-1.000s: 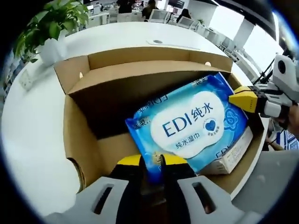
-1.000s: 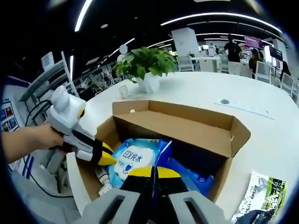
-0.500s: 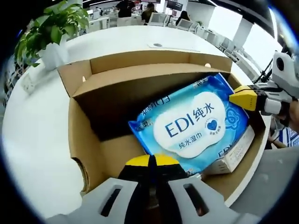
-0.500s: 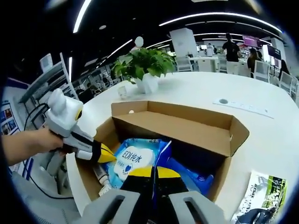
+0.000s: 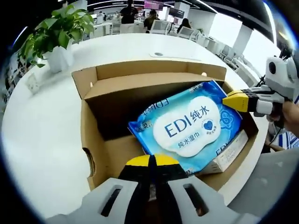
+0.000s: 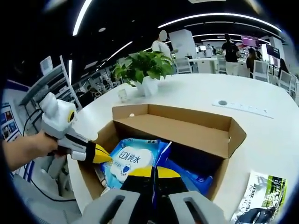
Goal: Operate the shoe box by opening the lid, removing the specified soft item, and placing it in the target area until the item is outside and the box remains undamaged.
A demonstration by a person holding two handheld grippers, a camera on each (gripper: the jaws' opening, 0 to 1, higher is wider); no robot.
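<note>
Lid open, wipes pack gripped but not yet out of the box.

The brown cardboard shoe box [image 5: 140, 93] stands open on the round white table [image 5: 42, 135], lid flap folded back, so opening looks done; lifting out and placing remain. The blue soft pack of wet wipes [image 5: 189, 123] lies tilted inside the box. The left hand-held gripper [image 5: 149, 161] has its yellow-tipped jaws together at the pack's near edge, seemingly pinching it; the right hand-held gripper [image 6: 155, 171] is likewise closed on the pack's edge. The left gripper view shows a white carton [image 5: 231, 151] under the pack; the right gripper view shows a green printed packet [image 6: 261, 191] lying on the table beside the box and a potted green plant [image 6: 142, 70] behind.
</note>
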